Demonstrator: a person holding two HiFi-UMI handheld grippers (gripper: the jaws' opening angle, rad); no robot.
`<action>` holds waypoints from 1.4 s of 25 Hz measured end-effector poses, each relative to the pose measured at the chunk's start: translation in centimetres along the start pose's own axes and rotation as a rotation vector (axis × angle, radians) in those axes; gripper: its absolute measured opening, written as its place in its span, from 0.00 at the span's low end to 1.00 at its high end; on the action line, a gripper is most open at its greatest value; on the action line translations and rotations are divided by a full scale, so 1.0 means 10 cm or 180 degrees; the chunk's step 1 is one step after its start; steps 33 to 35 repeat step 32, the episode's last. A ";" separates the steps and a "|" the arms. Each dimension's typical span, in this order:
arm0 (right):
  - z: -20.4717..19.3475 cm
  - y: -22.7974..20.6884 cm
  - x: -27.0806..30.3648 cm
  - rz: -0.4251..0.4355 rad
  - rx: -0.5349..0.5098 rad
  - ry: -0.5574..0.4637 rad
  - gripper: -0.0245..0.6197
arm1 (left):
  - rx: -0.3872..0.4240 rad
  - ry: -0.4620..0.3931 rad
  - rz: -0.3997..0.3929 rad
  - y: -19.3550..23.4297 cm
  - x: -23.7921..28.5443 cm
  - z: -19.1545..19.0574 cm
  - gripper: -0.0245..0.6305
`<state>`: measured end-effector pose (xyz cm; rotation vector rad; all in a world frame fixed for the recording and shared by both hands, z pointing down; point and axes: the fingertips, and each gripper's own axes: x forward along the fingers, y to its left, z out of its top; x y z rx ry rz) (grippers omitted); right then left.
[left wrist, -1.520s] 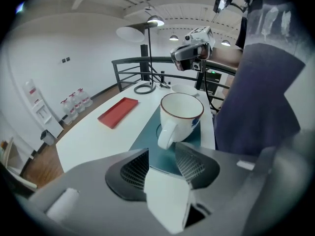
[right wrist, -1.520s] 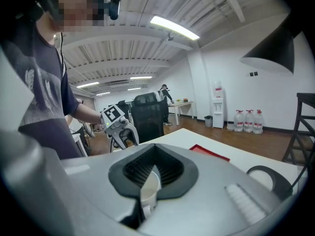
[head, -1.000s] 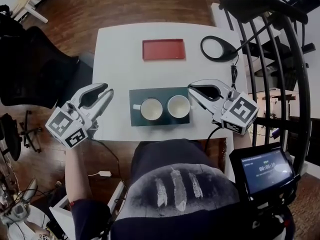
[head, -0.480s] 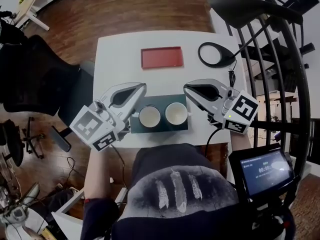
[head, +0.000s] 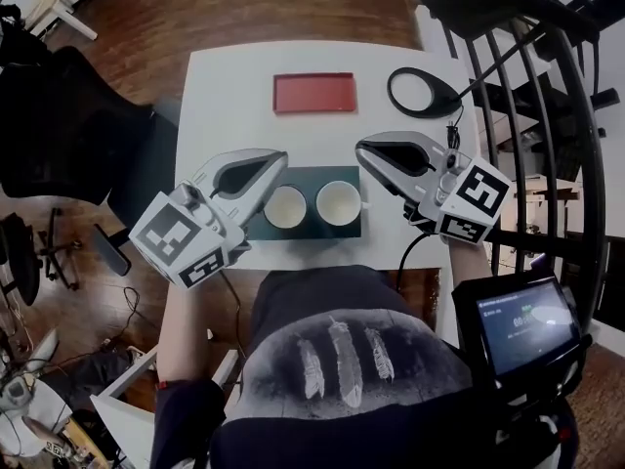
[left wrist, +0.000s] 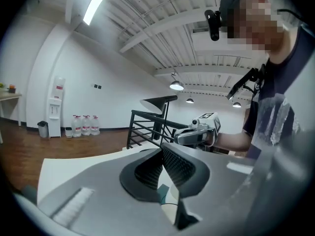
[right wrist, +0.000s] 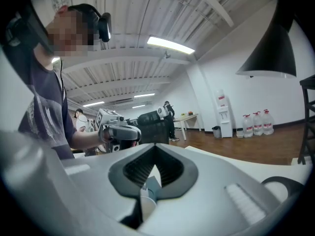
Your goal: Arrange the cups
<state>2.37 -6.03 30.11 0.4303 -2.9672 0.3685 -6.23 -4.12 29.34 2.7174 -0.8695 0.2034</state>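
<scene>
Two white cups sit side by side on a dark green tray (head: 337, 231) near the table's front edge, the left cup (head: 286, 207) next to the right cup (head: 339, 203). My left gripper (head: 279, 158) is shut with nothing in it, hanging over the tray's left end; it hides that cup's handle. My right gripper (head: 359, 149) is also shut and empty, above the tray's right end. In the left gripper view the jaws (left wrist: 161, 154) meet and a bit of tray and cup shows below them. The right gripper view (right wrist: 155, 154) shows the same.
A red tray (head: 314, 93) lies at the back of the white table (head: 220, 106), with a black ring-shaped lamp base (head: 421, 93) to its right. A black chair (head: 68, 115) stands left. A dark railing (head: 547, 115) and a small screen (head: 522, 322) are right.
My left gripper has swung right from beyond the table's left edge to over the tray's left end, and its jaws have shut. The right gripper has lifted slightly.
</scene>
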 end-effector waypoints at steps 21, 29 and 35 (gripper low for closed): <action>0.17 -0.01 0.12 -0.0081 -0.0150 -0.0113 0.04 | 0.0130 0.0062 0.0127 0.06 -0.07 0.02 0.06; 0.24 -0.05 0.07 -0.0151 -0.0127 -0.0197 0.04 | 0.0247 0.0089 0.0205 0.09 -0.06 0.07 0.06; 0.27 -0.05 0.09 -0.0155 -0.0108 -0.0208 0.04 | 0.0250 0.0076 0.0207 0.11 -0.09 0.11 0.06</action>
